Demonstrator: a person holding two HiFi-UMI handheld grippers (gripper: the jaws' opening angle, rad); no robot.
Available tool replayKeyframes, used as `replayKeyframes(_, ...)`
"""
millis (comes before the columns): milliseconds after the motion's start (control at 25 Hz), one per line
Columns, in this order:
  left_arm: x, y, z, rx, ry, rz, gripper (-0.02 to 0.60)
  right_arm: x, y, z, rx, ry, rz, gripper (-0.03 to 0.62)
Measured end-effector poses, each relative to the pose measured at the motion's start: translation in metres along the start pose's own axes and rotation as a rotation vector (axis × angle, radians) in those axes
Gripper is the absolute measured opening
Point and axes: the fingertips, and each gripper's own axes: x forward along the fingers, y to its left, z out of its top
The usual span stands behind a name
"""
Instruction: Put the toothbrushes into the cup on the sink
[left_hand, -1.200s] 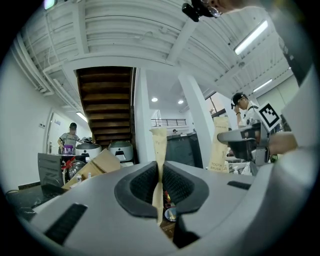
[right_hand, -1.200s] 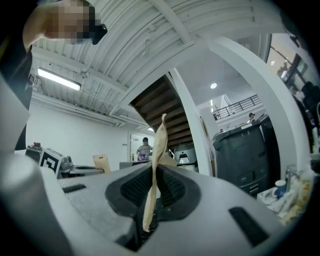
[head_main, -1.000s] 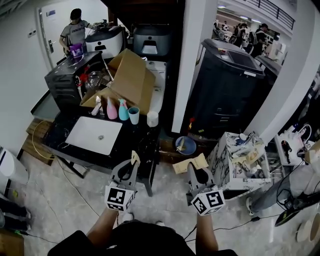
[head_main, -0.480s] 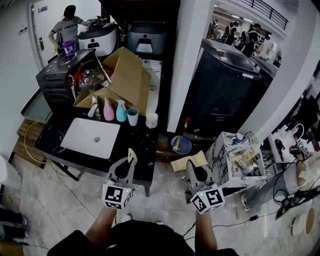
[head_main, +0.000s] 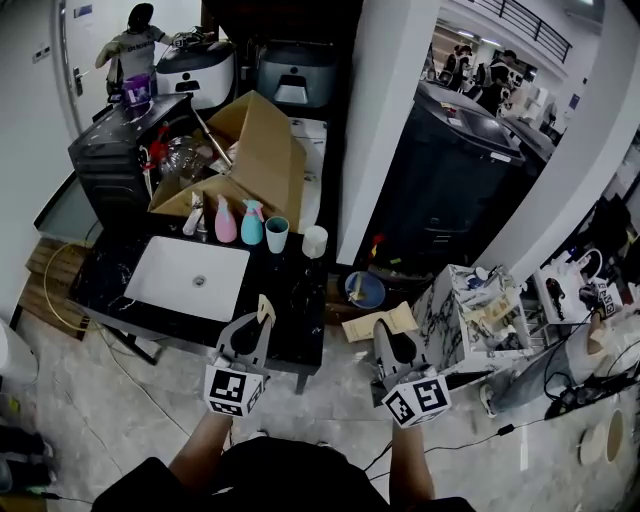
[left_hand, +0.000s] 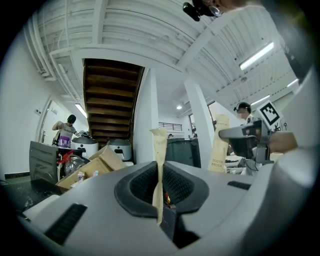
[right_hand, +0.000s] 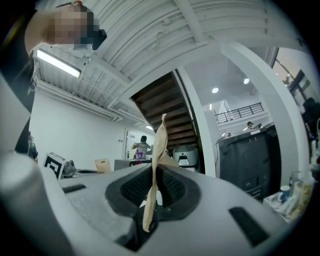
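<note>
Each gripper is shut on a toothbrush in a tan paper sleeve that stands up between its jaws. In the head view my left gripper (head_main: 262, 320) hangs just before the front edge of the black counter (head_main: 120, 262); its toothbrush (head_main: 266, 310) points at the counter. My right gripper (head_main: 386, 338) is over the floor, right of the counter. The teal cup (head_main: 277, 234) stands at the counter's back, right of the white sink (head_main: 190, 278). The left gripper view shows the left gripper (left_hand: 160, 172), its toothbrush (left_hand: 160, 150) and the other sleeve (left_hand: 218, 145). The right gripper view shows the right gripper (right_hand: 154, 182) and toothbrush (right_hand: 159, 145).
A pink bottle (head_main: 226, 222), a teal bottle (head_main: 250, 224) and a white cup (head_main: 314, 241) flank the teal cup. Behind them lies an open cardboard box (head_main: 250, 160). A white column (head_main: 385, 120), a blue bowl (head_main: 366, 290) and a marbled box (head_main: 480, 320) are to the right. A person (head_main: 135, 50) stands far back.
Both grippers have been carried a little toward the counter, each sleeve still gripped. In the head view the counter and cup have shifted slightly right and nearer.
</note>
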Motion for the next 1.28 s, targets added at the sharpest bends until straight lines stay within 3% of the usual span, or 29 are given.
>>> replayKeyframes(600,-0.033,0.074,-0.003,0.001,-0.012,-0.041,0.028,0.036,0.078,0.0,-0.029,-0.01,-0.034,0.029)
replayKeyframes(1280,-0.063,0.122,-0.005,-0.029,-0.031,-0.063,0.028,0.058,0.125,-0.004,-0.069,0.022,-0.075,0.029)
